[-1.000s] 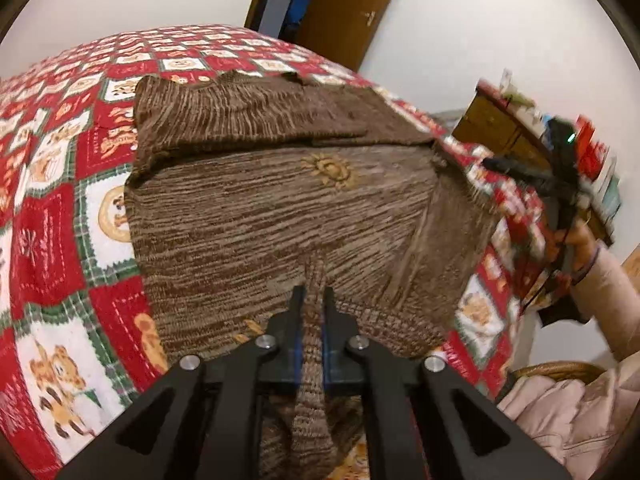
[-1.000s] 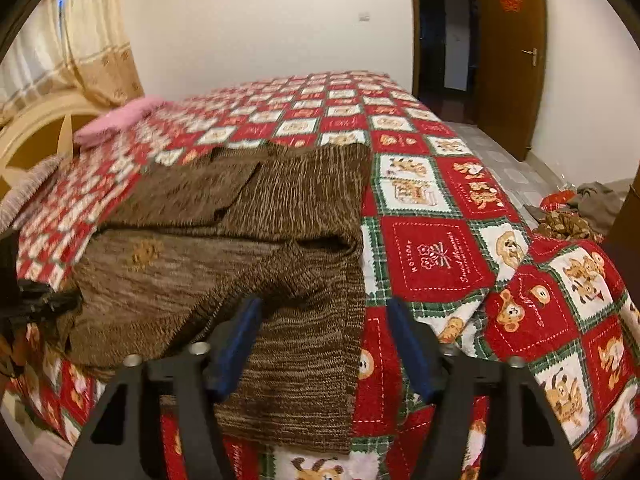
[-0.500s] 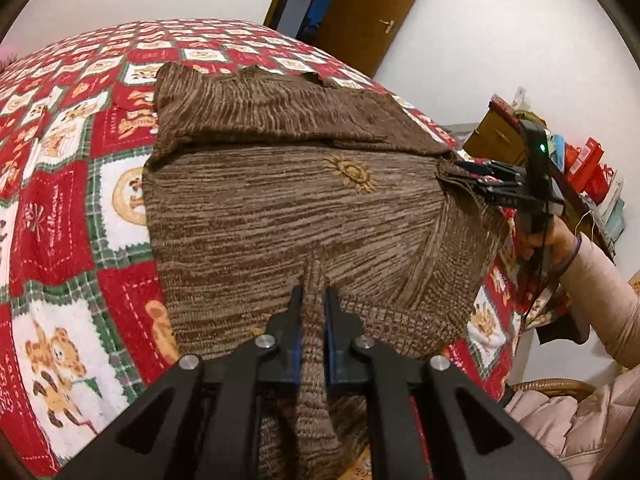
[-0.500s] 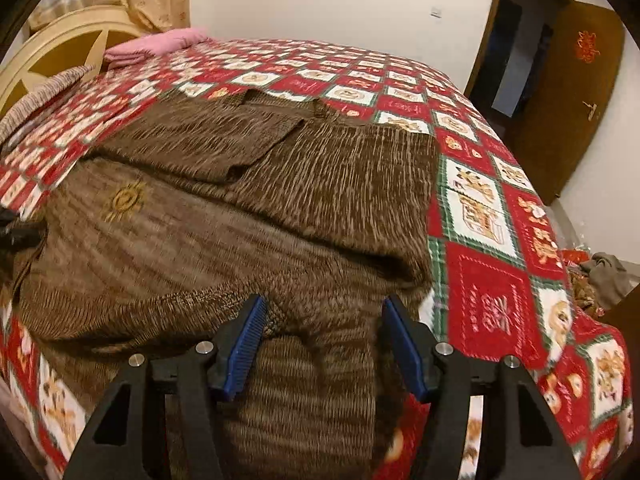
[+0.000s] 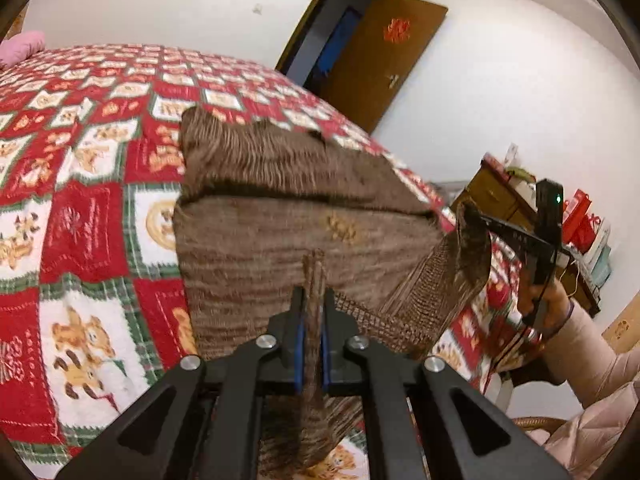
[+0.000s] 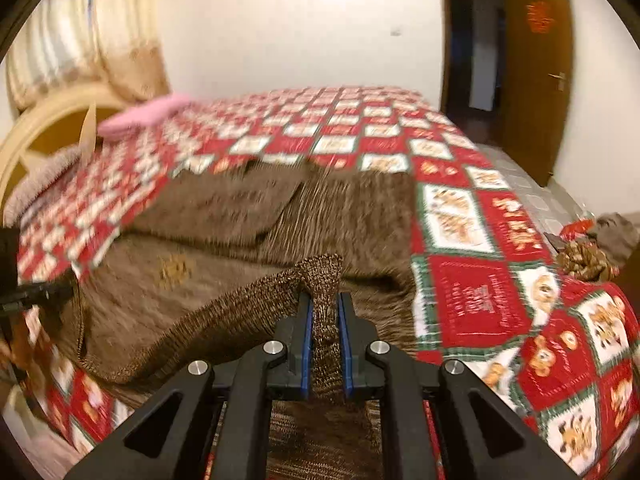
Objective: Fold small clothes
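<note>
Now: both tongs tilt downward over the bed (image 5: 80, 208). Left tongs (image 5: 313, 320) pinch the brown sweater's (image 5: 260, 240) hem; right tongs (image 6: 324, 320) closing on a fold.

A bed (image 6: 472, 292) with a red, white and green patchwork quilt fills the room. At its head stands a cream curved headboard (image 6: 44, 128), with a pink pillow (image 6: 144, 114) beside it and pale patterned curtains (image 6: 80, 36) behind. The walls (image 6: 300, 24) are plain white. Beyond the bed's foot a brown wooden door (image 6: 536, 68) stands open onto a dark doorway. A wooden cabinet (image 5: 496, 196) stands beside the bed, cluttered on top. Tiled floor (image 6: 532, 196) shows near the door.
</note>
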`<move>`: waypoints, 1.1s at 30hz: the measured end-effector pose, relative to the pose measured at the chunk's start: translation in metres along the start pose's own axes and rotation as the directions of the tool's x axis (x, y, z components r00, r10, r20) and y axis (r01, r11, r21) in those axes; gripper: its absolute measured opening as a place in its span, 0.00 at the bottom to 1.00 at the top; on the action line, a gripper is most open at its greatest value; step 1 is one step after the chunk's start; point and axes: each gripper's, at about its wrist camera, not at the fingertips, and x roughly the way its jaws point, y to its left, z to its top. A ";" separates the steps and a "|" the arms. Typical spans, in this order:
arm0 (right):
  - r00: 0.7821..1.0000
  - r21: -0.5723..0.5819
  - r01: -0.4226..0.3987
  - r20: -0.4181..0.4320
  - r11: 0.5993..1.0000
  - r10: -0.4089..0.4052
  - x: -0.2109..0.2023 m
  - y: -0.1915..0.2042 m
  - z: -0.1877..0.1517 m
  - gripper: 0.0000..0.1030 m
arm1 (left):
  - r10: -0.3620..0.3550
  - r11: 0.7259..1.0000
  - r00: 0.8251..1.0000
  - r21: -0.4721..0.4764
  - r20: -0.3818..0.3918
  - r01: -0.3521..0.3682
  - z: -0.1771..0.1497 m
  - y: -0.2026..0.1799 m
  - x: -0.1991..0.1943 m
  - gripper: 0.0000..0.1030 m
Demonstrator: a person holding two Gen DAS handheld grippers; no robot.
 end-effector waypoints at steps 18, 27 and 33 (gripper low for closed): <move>0.985 -0.015 0.137 0.110 0.990 -0.135 -0.017 0.011 0.026 0.11 | 0.093 0.992 0.991 -0.094 0.091 -0.085 0.038 0.007 -0.003 0.05; 0.979 -0.008 0.158 0.130 0.987 -0.156 -0.010 0.009 0.047 0.10 | 0.132 0.979 0.985 -0.172 0.113 -0.112 0.067 0.023 0.005 0.05; 0.976 -0.011 0.179 0.129 0.984 -0.176 0.008 0.004 0.066 0.10 | 0.165 0.971 0.978 -0.194 0.127 -0.139 0.093 0.036 0.017 0.05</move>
